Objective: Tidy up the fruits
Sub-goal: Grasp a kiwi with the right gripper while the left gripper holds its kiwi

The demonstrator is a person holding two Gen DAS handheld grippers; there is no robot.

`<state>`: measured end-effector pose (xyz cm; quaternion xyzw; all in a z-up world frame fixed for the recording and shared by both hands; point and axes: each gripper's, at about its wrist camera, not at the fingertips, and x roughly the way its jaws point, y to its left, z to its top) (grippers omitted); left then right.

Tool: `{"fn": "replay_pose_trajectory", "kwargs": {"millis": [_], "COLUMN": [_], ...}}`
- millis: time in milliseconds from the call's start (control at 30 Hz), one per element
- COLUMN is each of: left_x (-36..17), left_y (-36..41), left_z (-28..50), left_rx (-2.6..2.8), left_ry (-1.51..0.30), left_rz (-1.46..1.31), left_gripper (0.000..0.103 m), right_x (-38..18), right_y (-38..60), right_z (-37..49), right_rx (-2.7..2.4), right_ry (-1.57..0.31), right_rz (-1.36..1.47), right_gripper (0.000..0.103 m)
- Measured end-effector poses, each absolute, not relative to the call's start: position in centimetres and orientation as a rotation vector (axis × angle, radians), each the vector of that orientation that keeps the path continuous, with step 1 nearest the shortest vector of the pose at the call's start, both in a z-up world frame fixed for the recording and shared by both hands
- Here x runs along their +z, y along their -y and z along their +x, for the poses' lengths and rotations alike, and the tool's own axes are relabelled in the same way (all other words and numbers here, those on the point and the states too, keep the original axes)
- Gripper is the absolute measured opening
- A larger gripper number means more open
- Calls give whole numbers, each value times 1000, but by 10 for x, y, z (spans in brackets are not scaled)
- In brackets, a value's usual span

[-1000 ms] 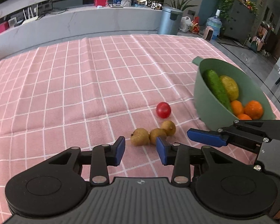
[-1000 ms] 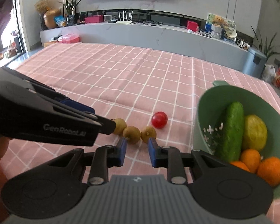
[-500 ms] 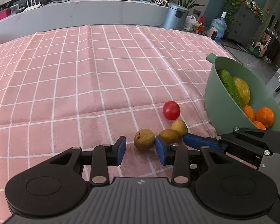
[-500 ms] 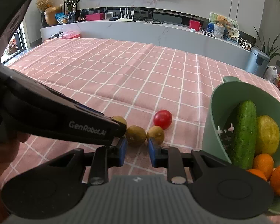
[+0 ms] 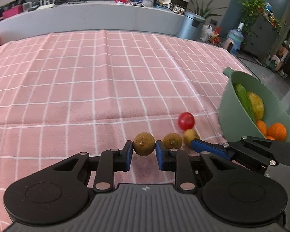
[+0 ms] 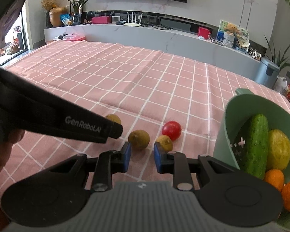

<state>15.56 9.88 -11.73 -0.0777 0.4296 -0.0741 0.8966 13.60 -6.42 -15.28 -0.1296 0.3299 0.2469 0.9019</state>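
My left claw pinches a brown longan on the pink checked worktop; my right claw, left of the green bowl, is shut, empty.

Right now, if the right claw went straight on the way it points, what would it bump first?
Most likely the middle brown fruit, which lies just ahead of the right claw. Depth is hard to judge here, so the claw might touch the pink cloth first.

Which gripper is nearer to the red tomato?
Right. The right gripper sits just short of the tomato; the left gripper, closed on a longan, is farther away.
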Motion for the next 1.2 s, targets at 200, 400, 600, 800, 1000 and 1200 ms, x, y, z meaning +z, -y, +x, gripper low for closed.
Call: {"fn": "replay_pose_trajectory", "kwargs": {"millis": [200,400,600,800,1000,1200], "left_x": [-114,-112,-111,-106,-87,-61], "left_y": [-107,-108,-105,-101,-97,-80], "left_z": [157,155,155,150,138,125], "left_rx": [-102,-97,-107,-114,-127,-153], "left_ry": [-869,-853,-846,-828,-790,-751], "left_rz": [-197,-187,-180,-168,-171,-154], "left_gripper": [28,28,28,28,28,28], "right_x": [-151,-154,-160,-155,-129,-94], "right_y": [55,46,43,45,55,85], "right_z": [137,142,141,136,118,106], "right_rx": [523,519,499,507,543,542], "right_ry": [-646,-629,-625,-603,-575,-574], "right_rz": [-301,-349,-404,-409,-382,-278], "right_gripper": [21,24,22,22,22,22]}}
